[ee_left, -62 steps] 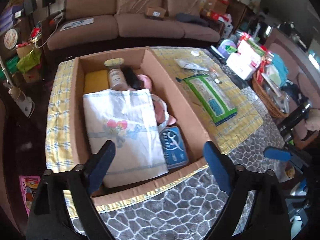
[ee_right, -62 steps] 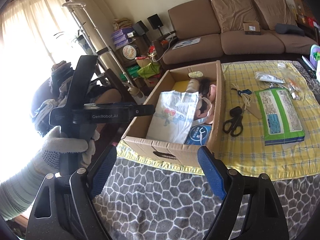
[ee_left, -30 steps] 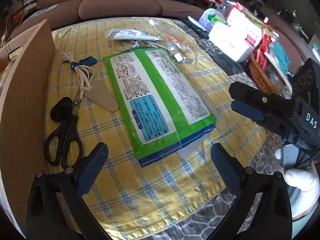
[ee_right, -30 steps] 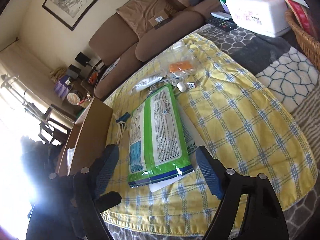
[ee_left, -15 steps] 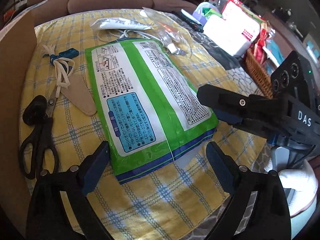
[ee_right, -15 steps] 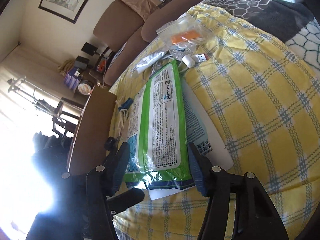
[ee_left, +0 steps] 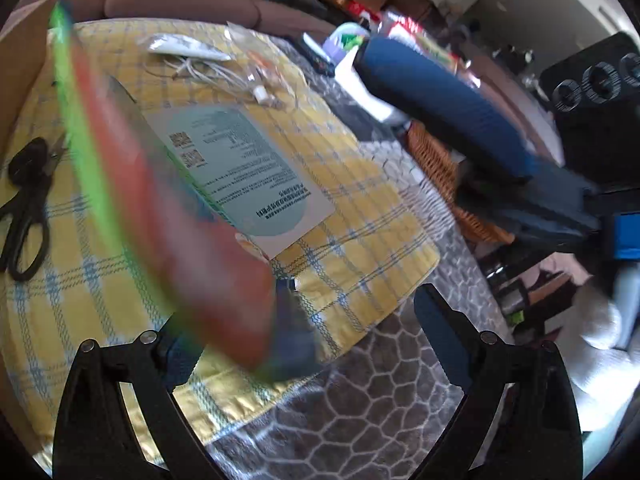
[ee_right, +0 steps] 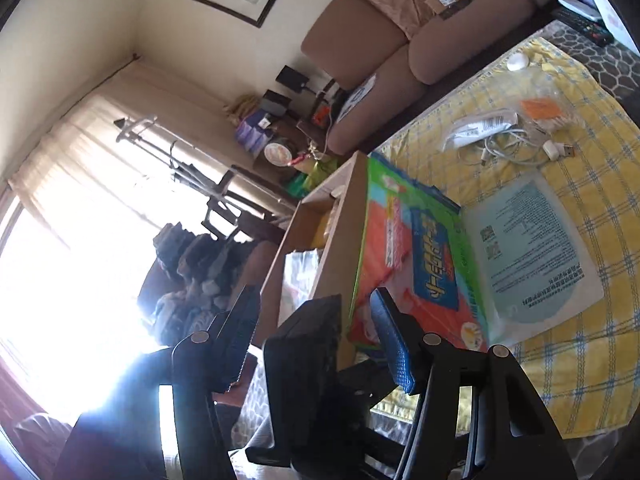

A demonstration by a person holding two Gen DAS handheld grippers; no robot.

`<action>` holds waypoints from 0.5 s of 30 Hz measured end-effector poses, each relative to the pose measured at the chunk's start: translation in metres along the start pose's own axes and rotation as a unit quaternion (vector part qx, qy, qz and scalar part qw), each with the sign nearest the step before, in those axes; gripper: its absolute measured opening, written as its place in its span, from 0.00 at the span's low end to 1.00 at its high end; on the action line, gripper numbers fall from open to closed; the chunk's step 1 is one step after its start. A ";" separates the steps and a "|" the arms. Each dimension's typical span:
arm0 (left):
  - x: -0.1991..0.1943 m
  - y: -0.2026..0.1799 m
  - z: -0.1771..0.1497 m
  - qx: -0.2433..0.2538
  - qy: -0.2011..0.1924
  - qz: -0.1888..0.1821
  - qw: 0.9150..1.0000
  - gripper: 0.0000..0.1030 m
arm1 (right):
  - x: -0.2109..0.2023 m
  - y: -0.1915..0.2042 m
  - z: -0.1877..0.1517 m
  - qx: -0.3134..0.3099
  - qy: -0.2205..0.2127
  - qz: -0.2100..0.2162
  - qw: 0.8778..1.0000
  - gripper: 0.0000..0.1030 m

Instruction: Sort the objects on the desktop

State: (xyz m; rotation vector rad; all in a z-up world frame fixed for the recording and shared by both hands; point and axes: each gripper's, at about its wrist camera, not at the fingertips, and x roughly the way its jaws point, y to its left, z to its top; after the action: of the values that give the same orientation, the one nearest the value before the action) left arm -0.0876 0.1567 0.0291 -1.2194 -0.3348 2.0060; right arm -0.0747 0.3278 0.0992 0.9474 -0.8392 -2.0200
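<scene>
The green pack (ee_right: 404, 256) is tipped up on its long edge and leans toward the cardboard box (ee_right: 320, 248), its red and blue face showing. In the left wrist view the pack (ee_left: 160, 200) is a blurred streak. Its near end hangs between the fingers of my left gripper (ee_left: 304, 320), whose jaws are opening wide and do not press on it. My right gripper (ee_right: 314, 296) stands partly open by the pack's lower corner, with only the left gripper's black body seen between its fingers. One of its blue fingers (ee_left: 440, 108) points up and left, apart from the pack.
A white card with a teal panel (ee_left: 240, 168) lies on the yellow checked cloth (ee_left: 360, 208). Black scissors (ee_left: 24, 208) lie by the box. Cables and a white tube (ee_right: 480, 128) lie farther back. A wicker basket (ee_left: 436, 160) stands at the right, with a gloved hand (ee_left: 600, 320) below it.
The pack lay flat with its green side up; now it is flipped up on edge toward the box, uncovering the card. The right gripper has risen and swung across.
</scene>
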 end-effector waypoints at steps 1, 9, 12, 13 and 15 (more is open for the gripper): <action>-0.012 0.007 -0.006 -0.025 -0.015 -0.008 1.000 1.00 | 0.001 -0.001 -0.001 0.003 -0.002 -0.003 1.000 0.59; -0.027 0.047 -0.013 -0.092 -0.031 0.026 0.995 1.00 | 0.004 -0.067 -0.012 0.084 -0.007 -0.079 0.993 0.63; -0.025 0.051 -0.015 -0.119 -0.039 0.039 0.991 0.99 | 0.010 -0.084 -0.016 0.104 0.000 -0.087 0.991 0.63; -0.024 0.053 -0.017 -0.131 -0.039 0.034 0.990 0.99 | 0.012 -0.086 -0.017 0.107 0.001 -0.085 0.991 0.63; -0.023 0.057 -0.019 -0.140 -0.045 0.039 0.988 0.88 | 0.018 -0.088 -0.018 0.109 0.006 -0.074 0.991 0.63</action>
State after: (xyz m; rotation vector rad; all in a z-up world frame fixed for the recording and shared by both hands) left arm -0.0920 0.0984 0.0029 -1.3315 -0.6401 2.1373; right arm -0.0980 0.3537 0.0142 1.1738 -1.0251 -2.0743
